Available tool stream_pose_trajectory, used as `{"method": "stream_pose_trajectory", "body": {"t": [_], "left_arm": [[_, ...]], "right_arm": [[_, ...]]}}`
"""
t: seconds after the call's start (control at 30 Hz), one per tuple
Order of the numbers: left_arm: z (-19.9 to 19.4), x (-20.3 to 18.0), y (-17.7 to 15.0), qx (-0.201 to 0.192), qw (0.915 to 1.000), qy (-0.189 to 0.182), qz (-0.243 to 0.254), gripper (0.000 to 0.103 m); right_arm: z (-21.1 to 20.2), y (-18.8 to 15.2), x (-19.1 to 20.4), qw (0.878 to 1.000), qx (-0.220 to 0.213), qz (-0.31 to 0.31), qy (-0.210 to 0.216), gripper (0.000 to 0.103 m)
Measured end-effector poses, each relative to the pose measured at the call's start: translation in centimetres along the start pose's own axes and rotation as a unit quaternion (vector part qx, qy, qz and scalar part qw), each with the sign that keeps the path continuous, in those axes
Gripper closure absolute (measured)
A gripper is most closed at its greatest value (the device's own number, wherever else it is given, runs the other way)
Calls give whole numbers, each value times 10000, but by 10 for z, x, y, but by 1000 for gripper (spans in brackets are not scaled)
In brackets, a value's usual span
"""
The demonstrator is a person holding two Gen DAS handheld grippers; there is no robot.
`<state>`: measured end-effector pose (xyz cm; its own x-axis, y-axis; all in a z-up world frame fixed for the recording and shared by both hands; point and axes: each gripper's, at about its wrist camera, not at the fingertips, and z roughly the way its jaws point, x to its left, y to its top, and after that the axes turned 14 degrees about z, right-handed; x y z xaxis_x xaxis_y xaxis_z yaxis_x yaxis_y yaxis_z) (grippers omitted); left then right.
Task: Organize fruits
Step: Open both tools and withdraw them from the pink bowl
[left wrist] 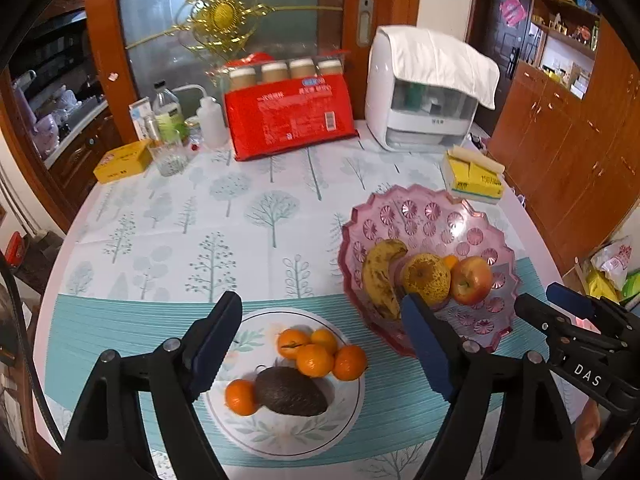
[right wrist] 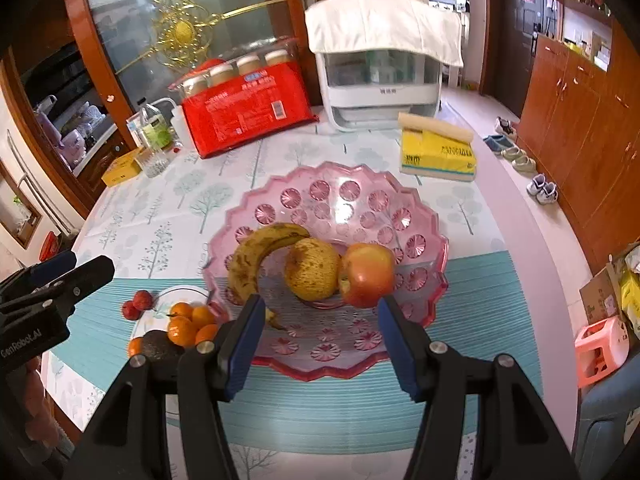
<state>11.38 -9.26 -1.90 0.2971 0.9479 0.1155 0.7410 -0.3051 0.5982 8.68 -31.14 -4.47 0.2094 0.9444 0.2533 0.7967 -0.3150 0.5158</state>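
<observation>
Both pairs of our fingers hang empty above the counter (left wrist: 160,240): the left gripper (left wrist: 320,320) gapes wide over the white plate (left wrist: 352,396), which holds five small oranges (left wrist: 315,360) and a dark avocado (left wrist: 290,392); the right gripper (right wrist: 320,320) stands parted over the pink bowl (right wrist: 344,196). Inside that bowl we see a spotted banana (right wrist: 256,258), a yellow pear (right wrist: 312,268) and a red apple (right wrist: 368,274). Two small red fruits (right wrist: 138,304) lie just beside the plate.

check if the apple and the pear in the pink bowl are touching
Touching. In the right wrist view the apple leans against the pear with no gap between them.
</observation>
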Motion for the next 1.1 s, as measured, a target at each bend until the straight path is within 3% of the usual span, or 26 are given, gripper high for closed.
{"method": "stream_pose_trajectory", "body": {"t": [0.33,0.67,0.9,1.1], "left_arm": [[-41,35,-15,-213,9997,130,-16,22],[-73,97,-30,-429,9987,280,12,20],[-69,141,-45,-371,9989,234,-149,19],[-45,162,-59,-98,9998,138,-99,19]], "right_arm": [[-24,-12,40,9997,-187,-127,96,44],[-38,-29,94,9993,-340,-90,111,44],[-40,-45,130,9988,-447,-178,15,44],[-20,-60,152,9996,-221,-195,-25,44]]}}
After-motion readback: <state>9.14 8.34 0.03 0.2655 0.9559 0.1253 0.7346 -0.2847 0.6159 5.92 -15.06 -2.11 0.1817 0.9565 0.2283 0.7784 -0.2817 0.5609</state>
